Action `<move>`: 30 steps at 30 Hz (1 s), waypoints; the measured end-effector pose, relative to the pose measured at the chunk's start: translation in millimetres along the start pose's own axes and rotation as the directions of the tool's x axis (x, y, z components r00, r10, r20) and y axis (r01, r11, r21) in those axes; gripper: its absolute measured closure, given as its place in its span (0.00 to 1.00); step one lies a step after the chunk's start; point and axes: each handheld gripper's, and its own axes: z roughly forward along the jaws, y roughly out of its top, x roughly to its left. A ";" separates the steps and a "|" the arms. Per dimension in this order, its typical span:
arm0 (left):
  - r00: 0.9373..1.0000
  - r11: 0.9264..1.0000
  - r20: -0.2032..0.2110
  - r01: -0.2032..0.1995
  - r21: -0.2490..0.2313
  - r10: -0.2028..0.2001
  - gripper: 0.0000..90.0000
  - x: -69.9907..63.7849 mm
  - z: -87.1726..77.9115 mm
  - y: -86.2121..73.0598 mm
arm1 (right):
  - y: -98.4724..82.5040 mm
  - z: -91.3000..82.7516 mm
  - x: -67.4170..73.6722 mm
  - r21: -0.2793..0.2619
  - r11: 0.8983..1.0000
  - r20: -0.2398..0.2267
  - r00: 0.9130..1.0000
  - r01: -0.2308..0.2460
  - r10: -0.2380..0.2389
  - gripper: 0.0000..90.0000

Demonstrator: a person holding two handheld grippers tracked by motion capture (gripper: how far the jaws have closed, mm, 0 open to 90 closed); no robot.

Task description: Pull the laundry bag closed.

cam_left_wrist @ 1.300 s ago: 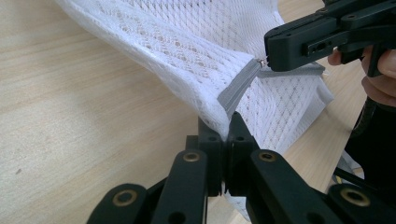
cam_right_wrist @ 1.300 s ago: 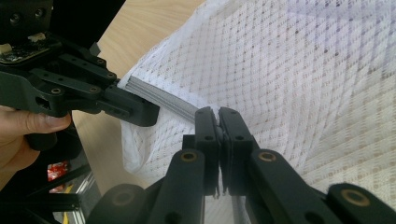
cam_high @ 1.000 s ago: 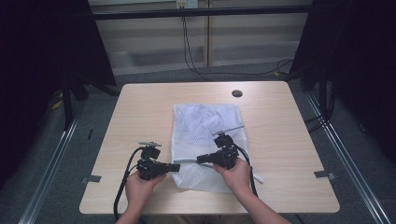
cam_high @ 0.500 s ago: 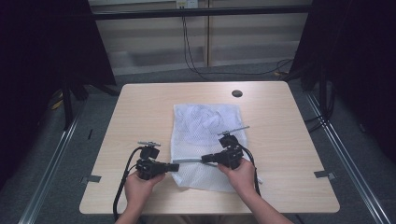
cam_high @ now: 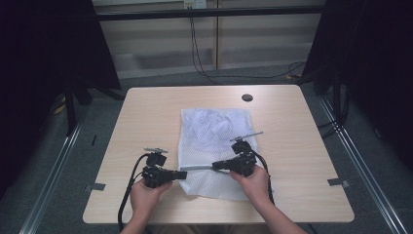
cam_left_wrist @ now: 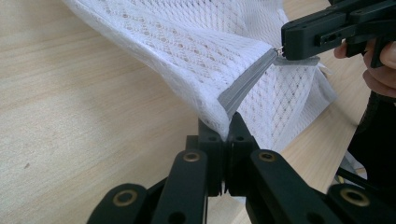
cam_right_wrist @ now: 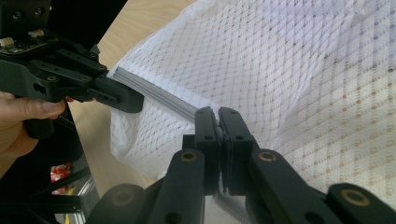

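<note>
Since a second ago, the right gripper (cam_high: 217,166) has been drawn slightly rightward along the grey zipper (cam_left_wrist: 246,85). A white mesh laundry bag (cam_high: 216,127) is spread mid-table toward the near edge, its zipper stretched between both claws. The left gripper (cam_high: 184,174) is clamped on the zipper's end, the right on its slider.

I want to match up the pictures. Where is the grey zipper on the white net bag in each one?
High view: the grey zipper runs level between the two grippers, on the near part of the net bag.
Left gripper view: the zipper climbs from the shut jaws at bottom middle to the other gripper at upper right.
Right gripper view: the zipper slants from the middle jaws up-left.
Shared landmark: the pale wooden table.
</note>
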 end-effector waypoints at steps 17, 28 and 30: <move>1.000 1.000 -0.008 -0.002 -0.004 0.002 0.98 -2.3 -1.5 -0.5 | 0.5 -7.4 -4.1 0.007 1.000 -0.008 1.000 0.000 0.000 0.97; 1.000 1.000 -0.010 -0.010 0.004 0.010 0.98 -2.5 0.0 -0.7 | 0.7 -8.6 -7.2 0.014 1.000 -0.017 1.000 -0.015 0.015 0.97; 1.000 1.000 -0.004 -0.003 -0.002 0.003 0.98 -1.9 0.4 -1.1 | 0.3 -9.1 -6.7 0.013 1.000 -0.017 1.000 -0.014 0.014 0.97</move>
